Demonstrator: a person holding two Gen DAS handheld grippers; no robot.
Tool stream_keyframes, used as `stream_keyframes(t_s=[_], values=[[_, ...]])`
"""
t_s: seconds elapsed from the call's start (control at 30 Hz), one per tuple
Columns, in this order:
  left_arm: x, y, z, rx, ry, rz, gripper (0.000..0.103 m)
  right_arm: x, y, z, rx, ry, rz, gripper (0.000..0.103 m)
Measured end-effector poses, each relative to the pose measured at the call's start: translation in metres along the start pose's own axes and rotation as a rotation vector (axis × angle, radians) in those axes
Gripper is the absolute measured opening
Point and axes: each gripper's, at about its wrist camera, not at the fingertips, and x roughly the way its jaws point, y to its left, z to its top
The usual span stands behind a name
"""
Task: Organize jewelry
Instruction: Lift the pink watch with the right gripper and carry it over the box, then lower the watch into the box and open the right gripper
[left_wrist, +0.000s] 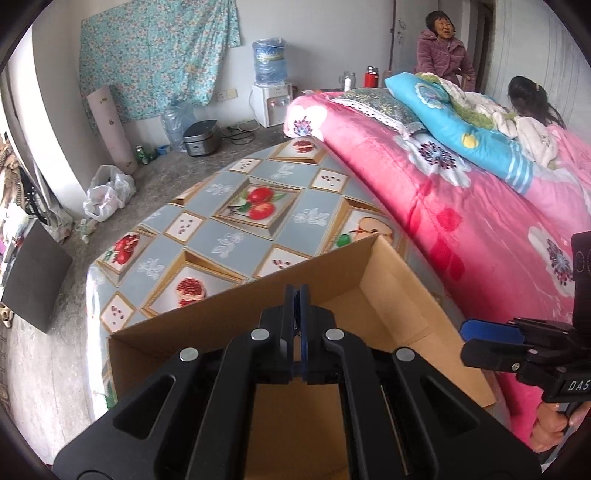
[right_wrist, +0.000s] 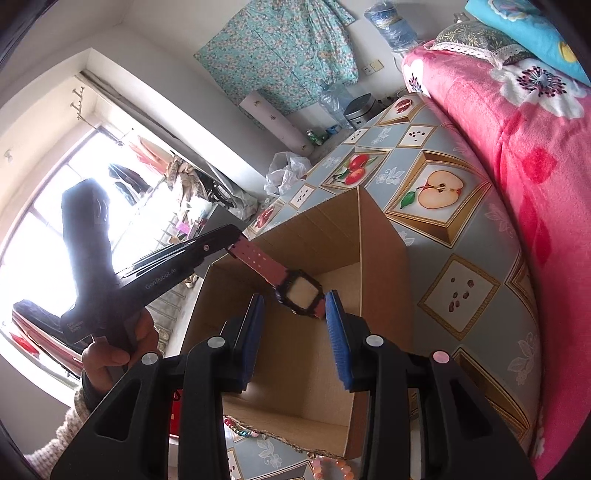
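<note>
Right gripper (right_wrist: 295, 317): jaws partly apart with nothing between the blue pads; it points down into the cardboard box
Beads: a pink bead bracelet (right_wrist: 332, 466) and a string of multicoloured beads (right_wrist: 240, 430) lie on the surface just outside the box's near wall
Left gripper (right_wrist: 229, 246): clamped on the tip of a pink strap, holding a wristwatch (right_wrist: 295, 288) over the open box; in its own view the jaws are pressed together and the watch is hidden
Wristwatch: dark square case with a pale face; it hangs slanted between the right gripper's pads without touching them
Cardboard box (left_wrist: 388, 295): open-topped, standing on the surface; its floor looks bare
Surface (left_wrist: 229, 221): covered in a fruit-patterned cloth; touching the bed
Bed (left_wrist: 461, 221): pink floral quilt; blue bedding piled on top
Far end: two people by the bed; a water dispenser (left_wrist: 271, 99) against the wall
</note>
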Motion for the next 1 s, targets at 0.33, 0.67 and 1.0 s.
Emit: stream_keyframes(t_s=[0.33,0.67,1.0], values=[[0.027,-0.022,-0.004,-0.038,0.017,-0.123,0.013,-0.010,-0.015,0.000,0.028,-0.014,-0.060,0.035],[-0.070,0.028,-0.046,-0.065,-0.172,-0.034,0.054,0.011,0.037,0.000,-0.158,0.095,-0.117,0.035],[-0.143,0.101,-0.165,-0.189,-0.299,0.048,0.074,0.136,0.067,-0.013,-0.385,0.577,-0.362,0.035]])
